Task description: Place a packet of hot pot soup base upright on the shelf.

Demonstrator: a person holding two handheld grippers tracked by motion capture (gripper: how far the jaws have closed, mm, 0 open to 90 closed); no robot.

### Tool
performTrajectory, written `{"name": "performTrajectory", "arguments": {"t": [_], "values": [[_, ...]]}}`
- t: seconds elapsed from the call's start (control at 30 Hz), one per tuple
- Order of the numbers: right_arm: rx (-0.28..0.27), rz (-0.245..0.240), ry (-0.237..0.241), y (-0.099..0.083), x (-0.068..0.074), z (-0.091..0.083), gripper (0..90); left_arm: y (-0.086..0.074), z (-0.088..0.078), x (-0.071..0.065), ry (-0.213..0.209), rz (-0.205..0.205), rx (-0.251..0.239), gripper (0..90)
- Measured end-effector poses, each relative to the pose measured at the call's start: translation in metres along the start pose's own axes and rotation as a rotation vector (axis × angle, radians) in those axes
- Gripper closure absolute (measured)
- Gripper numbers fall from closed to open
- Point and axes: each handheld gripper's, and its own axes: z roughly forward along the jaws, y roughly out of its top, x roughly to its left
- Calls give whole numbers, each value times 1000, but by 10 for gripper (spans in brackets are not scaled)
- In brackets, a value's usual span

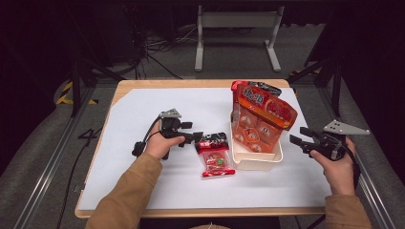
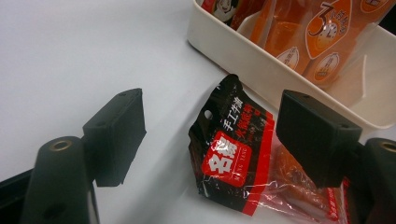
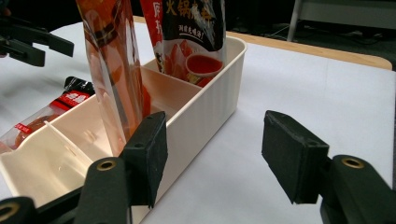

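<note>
A small black-and-red snack packet lies flat on the white table cover, just left of a white divided bin. My left gripper hovers at the packet's top end with its jaws open. In the left gripper view the packet lies between and beyond the two pads, untouched. A tall orange pouch and a second pouch stand in the bin. My right gripper is open to the right of the bin, holding nothing, its left pad close to the bin wall.
The white cover lies on a wooden table whose edge shows at the back and front. The bin's near compartment is bare. A white metal frame stands on the floor behind, with dark stands at both sides.
</note>
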Motion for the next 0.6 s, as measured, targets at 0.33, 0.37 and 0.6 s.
{"name": "performTrajectory", "arguments": {"t": [0.33,0.37,0.6], "values": [[9,2,21,-1,0,3,410,-4,13,4,-18,-32,64,294],[9,1,20,-1,0,3,410,-5,14,4,-18,-32,75,301],[12,0,23,-1,0,4,409,-8,19,5,-30,-55,137,398]]}}
